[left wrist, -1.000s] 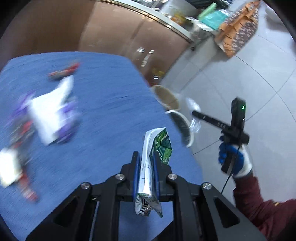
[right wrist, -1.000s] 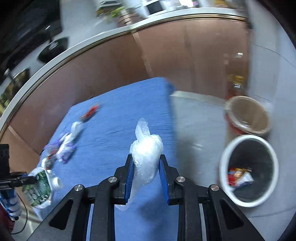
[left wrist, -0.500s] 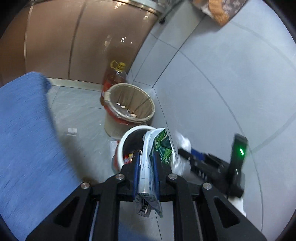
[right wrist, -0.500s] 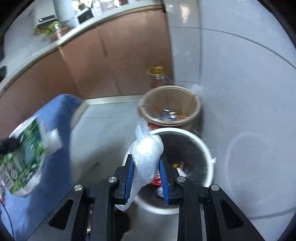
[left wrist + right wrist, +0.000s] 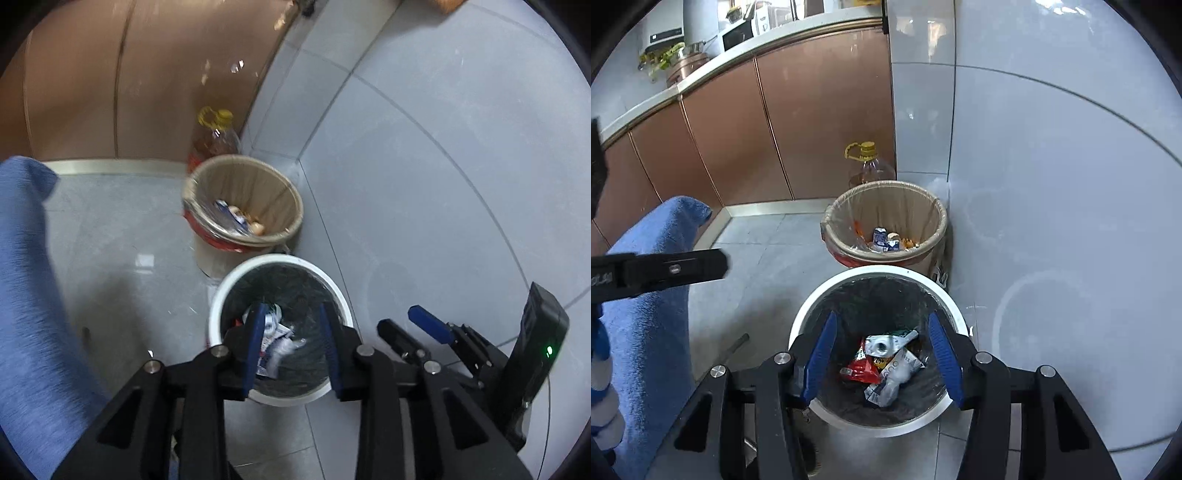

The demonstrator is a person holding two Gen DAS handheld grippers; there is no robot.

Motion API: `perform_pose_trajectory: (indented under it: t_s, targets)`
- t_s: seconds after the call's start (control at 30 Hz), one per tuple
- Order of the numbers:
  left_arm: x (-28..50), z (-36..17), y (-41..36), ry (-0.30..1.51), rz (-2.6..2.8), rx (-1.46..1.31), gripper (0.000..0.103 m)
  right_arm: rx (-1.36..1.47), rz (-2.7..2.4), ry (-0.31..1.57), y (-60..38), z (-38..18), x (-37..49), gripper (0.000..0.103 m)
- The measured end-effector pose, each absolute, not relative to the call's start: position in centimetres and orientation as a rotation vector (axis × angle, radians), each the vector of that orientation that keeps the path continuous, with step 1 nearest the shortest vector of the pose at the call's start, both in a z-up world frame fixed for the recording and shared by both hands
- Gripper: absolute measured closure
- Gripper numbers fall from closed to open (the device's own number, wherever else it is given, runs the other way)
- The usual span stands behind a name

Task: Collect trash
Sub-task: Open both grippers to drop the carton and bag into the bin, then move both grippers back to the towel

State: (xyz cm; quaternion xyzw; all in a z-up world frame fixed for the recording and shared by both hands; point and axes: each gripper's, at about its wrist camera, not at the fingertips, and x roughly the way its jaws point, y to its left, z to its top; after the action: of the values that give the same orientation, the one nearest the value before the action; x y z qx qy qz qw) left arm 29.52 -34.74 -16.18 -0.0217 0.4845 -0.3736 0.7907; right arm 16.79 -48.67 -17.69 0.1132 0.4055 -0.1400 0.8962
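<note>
Legible text is almost wholly lacking. In the right wrist view, pale letters stand at the left edge on the black finger of the left gripper (image 5: 659,273), cut off by the frame; they cannot be read for certain. Print on the wrappers (image 5: 886,363) inside the white bin (image 5: 809,314) is too small to read.

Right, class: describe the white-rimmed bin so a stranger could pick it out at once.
Start at the copper-brown kitchen cabinets and follow the grey tiled floor towards the white wall. Two round bins stand there; the white-rimmed bin is the nearer one. Its liner is black, unlike the beige-lined bin behind it.
</note>
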Motion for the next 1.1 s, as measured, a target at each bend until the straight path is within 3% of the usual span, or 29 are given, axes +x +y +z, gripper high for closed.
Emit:
perform_pose_trajectory:
  t_s: [0.13,0.27,0.5,1.1]
  targets:
    - [27.8,-13.7,-30.5,0.971,-0.766,-0.055,0.074,0.245,-0.267,0.787,-47.0,-15.6,15.5,0.053]
    - [24.7,-11.2,-25.1,0.926,-0.737,-0.102,0.064,0.242,-0.229,0.727,-44.3,-12.9,14.1,0.053]
    - [18.9,-7.9,-15.5,0.831,-0.626,-0.079,0.062,0.197,-0.110,0.656,-37.9,-8.2,12.3,0.053]
    - [11.9,-7.1,12.4,0.760,-0.230,-0.148,0.060,0.131,0.223,0.620,-22.8,-2.4,11.3,0.053]
